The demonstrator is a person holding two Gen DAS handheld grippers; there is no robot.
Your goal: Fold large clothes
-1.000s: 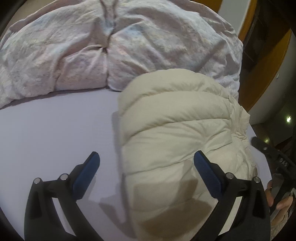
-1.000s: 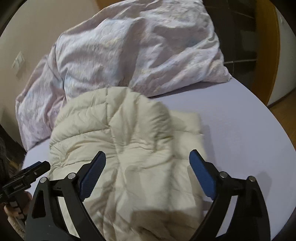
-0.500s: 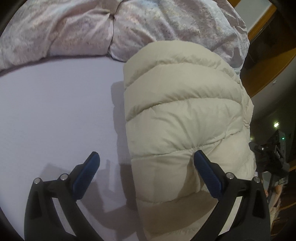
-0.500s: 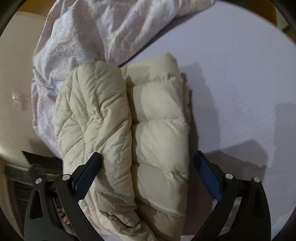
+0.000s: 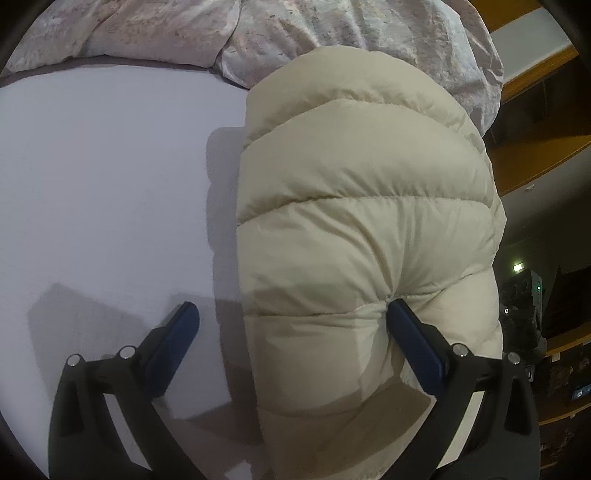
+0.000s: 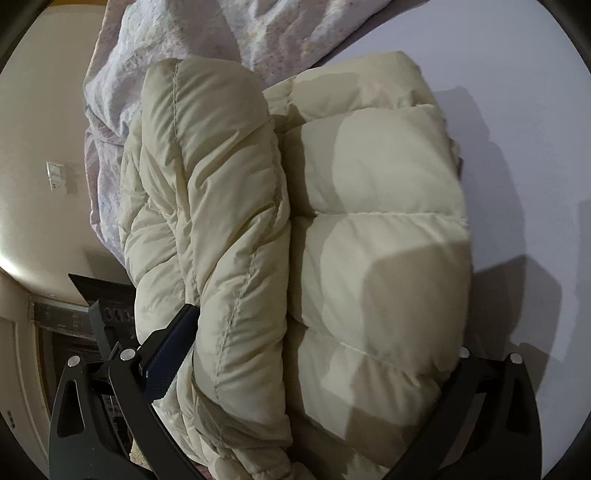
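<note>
Both wrist views were aimed steeply down, close over the bed sheet (image 5: pixel 110 177). The folded cream puffer jacket (image 5: pixel 362 221) and crumpled duvet (image 5: pixel 295 33) were shared, seen from opposite sides.

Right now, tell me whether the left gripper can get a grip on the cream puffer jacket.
Probably yes. The left gripper is open, its right finger already pressed into the cream puffer jacket, nothing between them. But its left finger is over bare sheet, so the bulky fold may not fit.
</note>
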